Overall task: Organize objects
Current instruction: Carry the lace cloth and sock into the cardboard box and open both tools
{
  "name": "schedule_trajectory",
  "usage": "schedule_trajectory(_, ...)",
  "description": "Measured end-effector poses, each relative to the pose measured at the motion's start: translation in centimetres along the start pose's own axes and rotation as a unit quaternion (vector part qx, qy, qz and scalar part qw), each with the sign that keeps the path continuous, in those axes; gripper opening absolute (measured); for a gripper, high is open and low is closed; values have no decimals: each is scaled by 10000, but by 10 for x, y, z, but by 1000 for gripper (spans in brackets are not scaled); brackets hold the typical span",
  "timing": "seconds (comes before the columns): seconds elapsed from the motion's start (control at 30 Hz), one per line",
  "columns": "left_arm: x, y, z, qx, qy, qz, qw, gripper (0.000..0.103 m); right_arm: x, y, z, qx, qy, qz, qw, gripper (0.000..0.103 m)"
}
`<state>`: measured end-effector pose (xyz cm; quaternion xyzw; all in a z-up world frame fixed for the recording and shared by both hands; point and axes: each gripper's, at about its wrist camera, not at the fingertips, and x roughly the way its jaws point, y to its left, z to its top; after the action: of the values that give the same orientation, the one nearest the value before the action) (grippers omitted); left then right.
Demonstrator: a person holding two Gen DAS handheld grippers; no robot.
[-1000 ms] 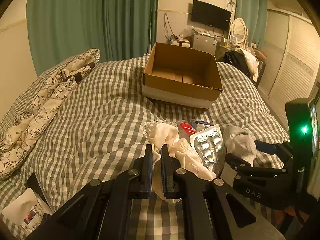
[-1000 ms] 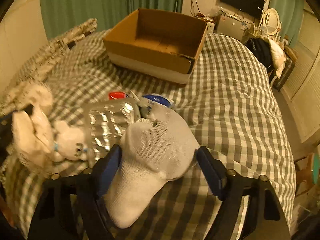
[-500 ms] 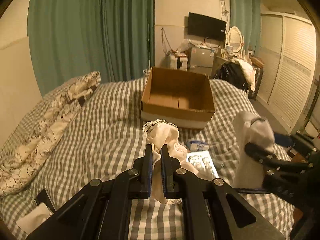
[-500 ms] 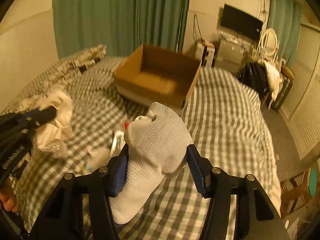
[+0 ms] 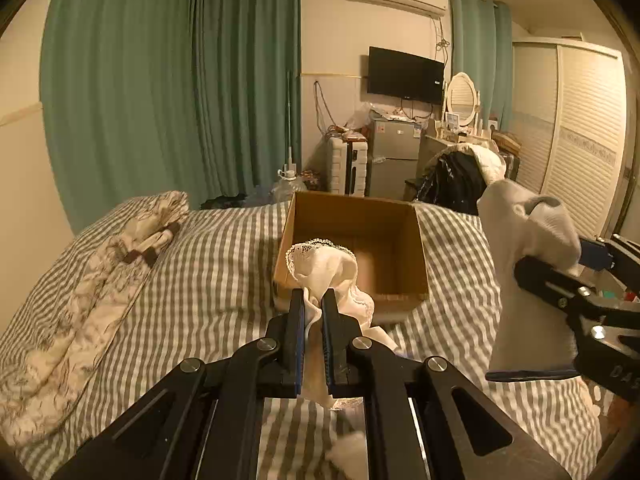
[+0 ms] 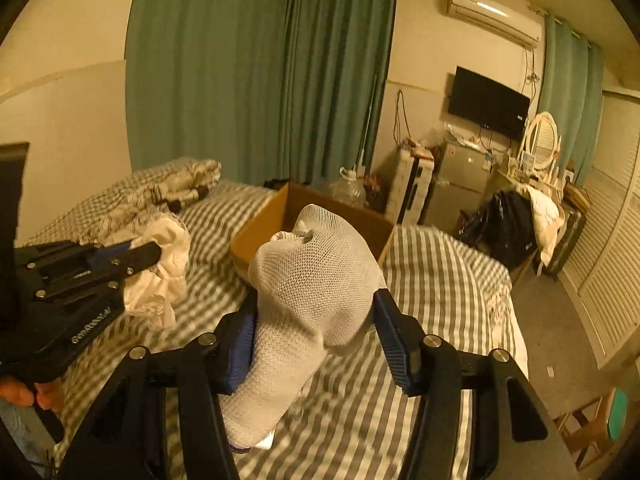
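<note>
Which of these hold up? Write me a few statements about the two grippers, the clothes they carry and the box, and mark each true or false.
1. The left gripper is shut on a cream lace-edged cloth. True.
2. The right gripper carries nothing. False: its fingers clamp a white mesh sock.
3. The cardboard box sits on the checked bed cover with its top open. True.
4. The sock lies inside the box. False: it is held up in the air, short of the box.
5. The box is packed full of clothes. False: the part of its inside that shows is bare cardboard.
</note>
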<state>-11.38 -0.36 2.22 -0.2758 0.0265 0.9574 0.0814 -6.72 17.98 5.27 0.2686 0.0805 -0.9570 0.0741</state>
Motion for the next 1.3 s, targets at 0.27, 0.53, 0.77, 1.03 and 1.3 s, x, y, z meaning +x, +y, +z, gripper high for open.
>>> schedule_trajectory(0.27,54,-6,73,157,-214,22,9996,7,47,-22,69,51,-351,67,9993,55)
schedule_trajectory(0.53,139,-10,85,182,152,59,9997,7,141,-46,100,183,-108,2,9998,54)
schedule_trajectory(0.77,196,-17,61,292,516,2,9982,7,215,-56,72,311,352,94,9988,53)
schedule_trajectory(1.03,208,-13,47,134,844,298,9959,78,225,-73,49,563,342,55,9978,82)
schedule_trajectory(1.3,139,-5,61,-48,530,307,9981,92,139,-82,68,558,101,-281,9980,88)
